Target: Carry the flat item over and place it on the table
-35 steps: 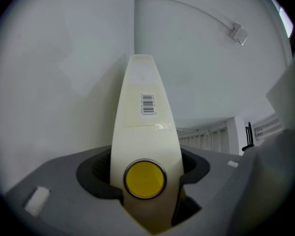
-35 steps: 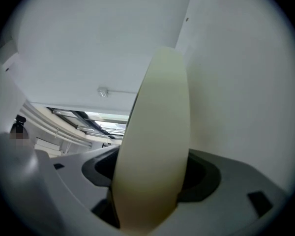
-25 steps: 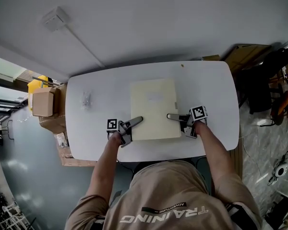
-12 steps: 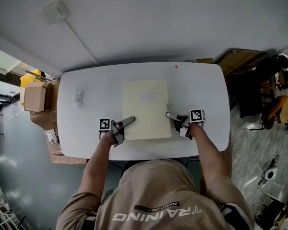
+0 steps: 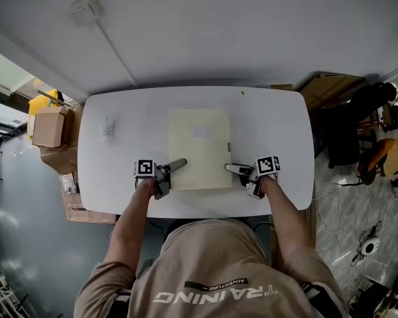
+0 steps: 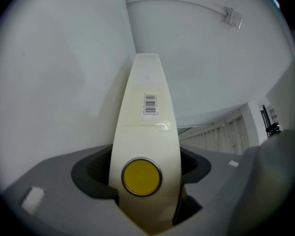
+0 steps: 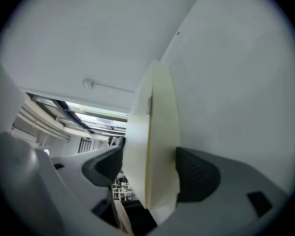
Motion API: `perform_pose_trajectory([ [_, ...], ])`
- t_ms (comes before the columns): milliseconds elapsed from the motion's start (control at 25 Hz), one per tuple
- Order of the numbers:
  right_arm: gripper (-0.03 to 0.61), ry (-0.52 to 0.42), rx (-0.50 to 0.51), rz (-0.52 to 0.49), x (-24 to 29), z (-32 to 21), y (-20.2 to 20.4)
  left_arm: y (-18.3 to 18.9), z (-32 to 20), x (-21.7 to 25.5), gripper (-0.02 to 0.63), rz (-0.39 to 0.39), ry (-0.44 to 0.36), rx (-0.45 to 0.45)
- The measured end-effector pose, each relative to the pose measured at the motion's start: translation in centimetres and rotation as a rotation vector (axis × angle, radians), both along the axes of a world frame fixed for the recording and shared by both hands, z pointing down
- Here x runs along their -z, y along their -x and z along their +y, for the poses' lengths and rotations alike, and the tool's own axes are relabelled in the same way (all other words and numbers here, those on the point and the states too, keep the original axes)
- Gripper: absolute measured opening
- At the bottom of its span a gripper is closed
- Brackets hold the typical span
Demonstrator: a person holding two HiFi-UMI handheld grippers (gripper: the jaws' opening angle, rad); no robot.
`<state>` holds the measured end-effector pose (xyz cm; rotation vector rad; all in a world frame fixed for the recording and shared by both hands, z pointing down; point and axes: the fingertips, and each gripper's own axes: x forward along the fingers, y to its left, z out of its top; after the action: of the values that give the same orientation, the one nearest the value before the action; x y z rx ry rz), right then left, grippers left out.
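A flat cream file box point(image 5: 199, 148) lies on the white table point(image 5: 272, 124), a little left of its middle. In the left gripper view its narrow side point(image 6: 145, 117) bears a barcode label and a round yellow sticker. My left gripper point(image 5: 176, 165) is at its near left corner. The box sits between those jaws point(image 6: 145, 178), which are opening, and a thin dark gap shows beside it. My right gripper point(image 5: 233, 169) is at the near right corner. There the pads point(image 7: 196, 173) close on the box's edge point(image 7: 157, 132).
A small clear bag point(image 5: 107, 128) lies on the table's left part. Cardboard boxes point(image 5: 50, 126) stand on the floor beyond the left end. Dark furniture and another carton point(image 5: 345, 111) crowd the right end. The person stands at the near edge.
The head view has shifted slightly. The box looks a touch smaller and flatter on the table. Both grippers stay at its near corners.
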<state>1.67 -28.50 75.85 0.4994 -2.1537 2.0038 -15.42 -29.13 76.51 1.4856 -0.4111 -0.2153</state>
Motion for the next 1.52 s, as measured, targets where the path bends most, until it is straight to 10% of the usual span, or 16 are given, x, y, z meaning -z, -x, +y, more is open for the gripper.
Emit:
perform_pose_trajectory([
  [640,0.31,-0.051,0.055,0.103,-1.4,1.9,0.6,1.1,-0.4,1.8,0.344,-0.328,-0.076,0.039],
  [1520,0.308,-0.058,0.036,0.254,-2.3,2.8,-0.2,5.8,3.2,2.3,0.359,-0.332,0.016,0.124],
])
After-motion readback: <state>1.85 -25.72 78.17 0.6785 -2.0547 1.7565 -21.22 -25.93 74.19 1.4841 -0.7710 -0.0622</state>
